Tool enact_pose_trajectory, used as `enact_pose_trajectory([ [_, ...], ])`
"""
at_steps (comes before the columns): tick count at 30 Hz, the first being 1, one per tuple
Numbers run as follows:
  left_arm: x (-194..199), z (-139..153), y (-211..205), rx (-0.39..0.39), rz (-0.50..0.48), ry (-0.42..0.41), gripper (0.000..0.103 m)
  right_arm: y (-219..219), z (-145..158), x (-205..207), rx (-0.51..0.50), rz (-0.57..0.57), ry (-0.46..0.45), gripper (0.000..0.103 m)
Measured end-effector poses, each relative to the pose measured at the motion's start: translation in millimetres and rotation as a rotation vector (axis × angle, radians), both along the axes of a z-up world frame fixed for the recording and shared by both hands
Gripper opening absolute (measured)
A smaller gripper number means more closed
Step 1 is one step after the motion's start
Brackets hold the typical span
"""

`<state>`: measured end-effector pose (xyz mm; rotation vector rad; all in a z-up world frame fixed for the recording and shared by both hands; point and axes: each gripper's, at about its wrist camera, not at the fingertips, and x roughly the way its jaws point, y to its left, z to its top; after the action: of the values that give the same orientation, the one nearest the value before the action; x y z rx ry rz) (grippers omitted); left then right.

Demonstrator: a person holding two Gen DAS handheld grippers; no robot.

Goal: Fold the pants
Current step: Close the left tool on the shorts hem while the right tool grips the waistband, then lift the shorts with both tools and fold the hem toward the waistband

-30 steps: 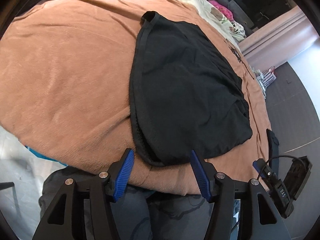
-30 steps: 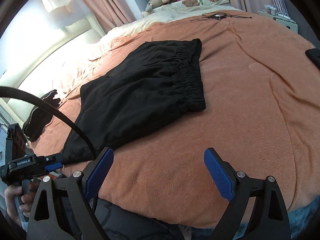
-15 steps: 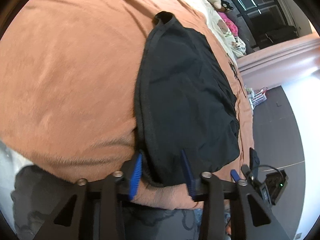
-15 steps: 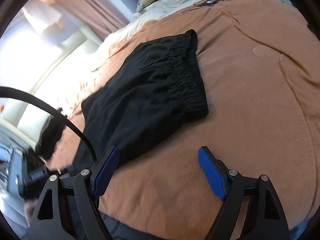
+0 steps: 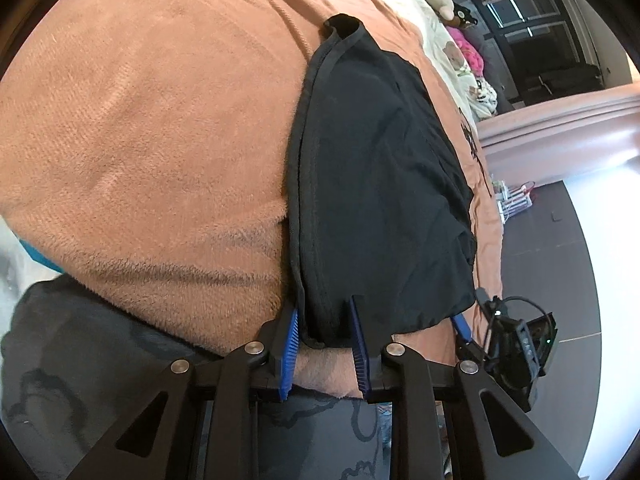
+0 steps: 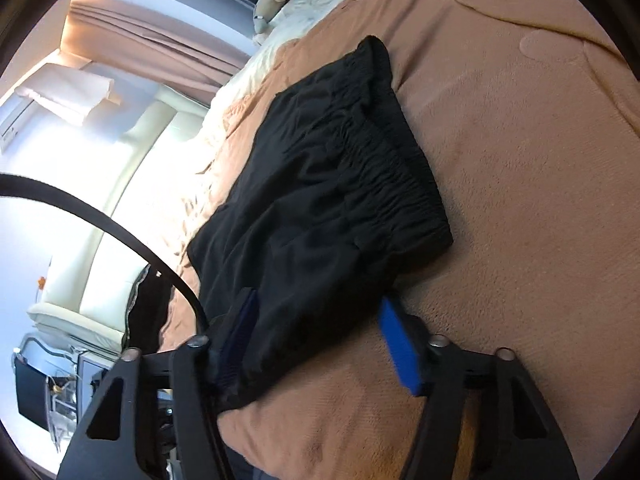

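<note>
Black pants (image 5: 376, 184) lie folded on an orange blanket (image 5: 152, 128); in the right wrist view the pants (image 6: 320, 208) show their gathered waistband on the right side. My left gripper (image 5: 324, 340) has its blue pads on either side of the near hem corner, with a narrow gap still between them. My right gripper (image 6: 320, 340) is open with the near edge of the pants between its fingers. The right gripper also shows in the left wrist view (image 5: 516, 340), at the other near corner.
The blanket (image 6: 520, 168) covers a bed. Stuffed toys (image 5: 448, 0) and pillows lie at the far end. A curtain (image 6: 160, 40) and a bright window are at the left. Dark floor (image 5: 560, 248) lies beside the bed. My legs are below the bed edge.
Both grippers moved forward onto the near edge of the pants. The left gripper narrowed around the hem corner. The right gripper narrowed and now straddles the pants' edge.
</note>
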<state>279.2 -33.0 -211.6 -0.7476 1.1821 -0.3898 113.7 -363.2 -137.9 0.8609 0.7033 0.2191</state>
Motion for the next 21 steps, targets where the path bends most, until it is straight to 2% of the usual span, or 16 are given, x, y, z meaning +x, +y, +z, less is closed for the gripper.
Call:
enact_pose_trajectory([
  [2, 0, -1, 1, 0.017, 0.007, 0.009, 0.009, -1, -4, 4, -0.002, -0.001, 0.010, 0.031],
  [3, -1, 0, 2, 0.037, 0.008, 0.009, 0.006, -3, -5, 5, 0.012, -0.002, 0.010, 0.025],
  [5, -5, 5, 4, 0.016, 0.011, -0.011, 0.006, -7, -6, 6, 0.040, 0.000, 0.002, 0.009],
  [11, -4, 34, 5, 0.008, 0.004, -0.079, 0.005, -7, 3, -4, 0.025, -0.022, -0.042, 0.002],
  [21, 21, 97, 0, -0.010, -0.006, -0.232, 0.005, -7, 24, -11, 0.021, -0.045, -0.113, 0.002],
])
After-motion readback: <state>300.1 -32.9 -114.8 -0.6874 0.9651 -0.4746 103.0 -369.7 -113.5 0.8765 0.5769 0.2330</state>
